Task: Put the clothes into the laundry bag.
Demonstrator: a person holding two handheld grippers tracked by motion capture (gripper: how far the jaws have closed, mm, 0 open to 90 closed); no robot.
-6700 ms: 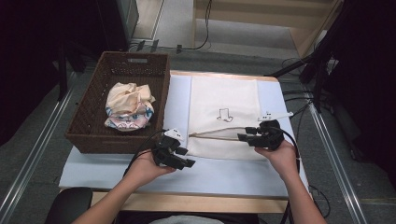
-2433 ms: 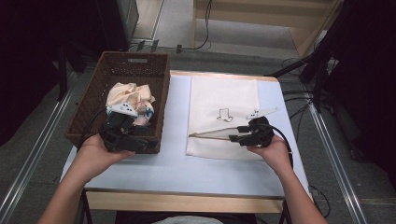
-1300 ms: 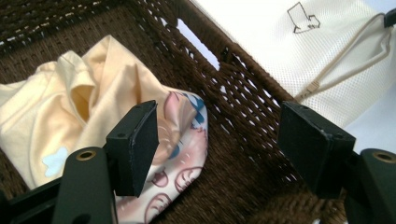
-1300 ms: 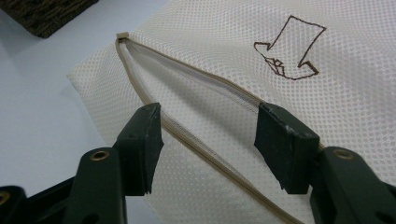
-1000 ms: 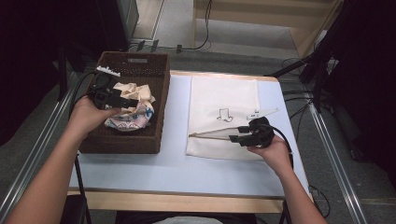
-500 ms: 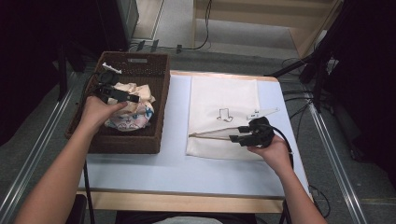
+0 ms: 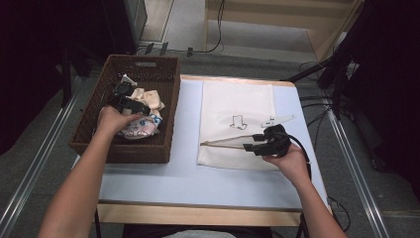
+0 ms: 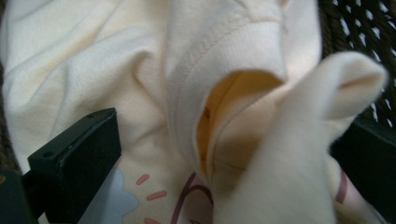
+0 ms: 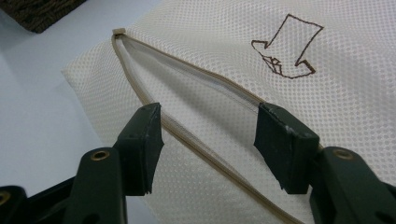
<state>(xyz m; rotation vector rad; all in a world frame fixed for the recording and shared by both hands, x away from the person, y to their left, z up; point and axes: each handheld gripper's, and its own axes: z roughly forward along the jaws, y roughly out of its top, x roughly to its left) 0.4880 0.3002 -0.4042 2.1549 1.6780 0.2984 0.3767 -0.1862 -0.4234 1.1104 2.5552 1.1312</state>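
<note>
Right gripper, near the counter's right edge, has its jaws spread wide in the mesh laundry bag's zipper mouth, propping it open. If it slips, the bag probably flops shut. Farther off, the left gripper hangs wide open over the cream shirt in the basket at the left edge; it might pinch just one thin fold and drop it.

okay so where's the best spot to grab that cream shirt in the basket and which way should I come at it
Probably the raised ribbed cuff fold of the cream shirt: it stands up from the crumpled pile in the basket. Come straight down from above, since the walls block the sides. The left gripper already has its open jaws either side of it.
</note>
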